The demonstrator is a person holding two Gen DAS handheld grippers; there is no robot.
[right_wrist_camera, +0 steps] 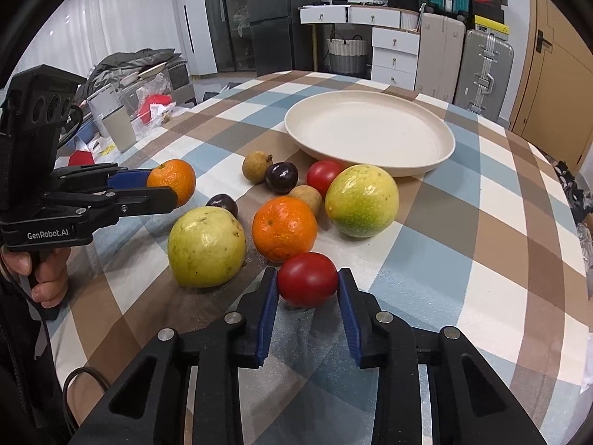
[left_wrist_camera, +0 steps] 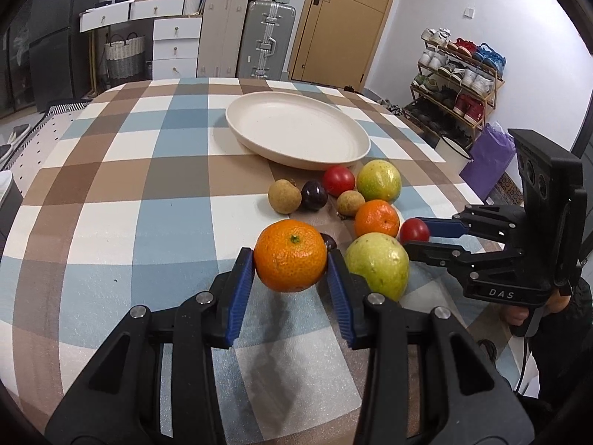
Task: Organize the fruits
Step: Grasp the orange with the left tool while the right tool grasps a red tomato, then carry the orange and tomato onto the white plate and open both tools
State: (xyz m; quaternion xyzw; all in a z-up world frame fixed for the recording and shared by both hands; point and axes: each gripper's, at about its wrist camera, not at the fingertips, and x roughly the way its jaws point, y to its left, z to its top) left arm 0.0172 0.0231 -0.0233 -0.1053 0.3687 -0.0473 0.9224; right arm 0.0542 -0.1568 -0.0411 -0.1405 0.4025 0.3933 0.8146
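Note:
My left gripper [left_wrist_camera: 290,259] is shut on an orange mandarin [left_wrist_camera: 290,256], its blue pads pressing both sides. My right gripper [right_wrist_camera: 307,282] is shut on a red tomato [right_wrist_camera: 307,278]. In the left wrist view the right gripper [left_wrist_camera: 417,239] holds that tomato [left_wrist_camera: 414,230] at the right of the fruit cluster. In the right wrist view the left gripper [right_wrist_camera: 168,187] holds the mandarin [right_wrist_camera: 174,180] at the left. A cream plate [left_wrist_camera: 296,133] [right_wrist_camera: 370,129] lies empty beyond the fruit. On the cloth lie a second mandarin [right_wrist_camera: 284,228], two yellow-green fruits [right_wrist_camera: 205,246] [right_wrist_camera: 361,200] and another tomato [right_wrist_camera: 324,176].
Two brown longans [right_wrist_camera: 256,163] [right_wrist_camera: 307,196] and two dark plums [right_wrist_camera: 281,177] [right_wrist_camera: 222,204] lie among the fruit on the checked tablecloth [left_wrist_camera: 148,185]. A person's hand [right_wrist_camera: 44,274] holds the left tool. Suitcases, drawers and a shoe rack [left_wrist_camera: 459,81] stand beyond the table.

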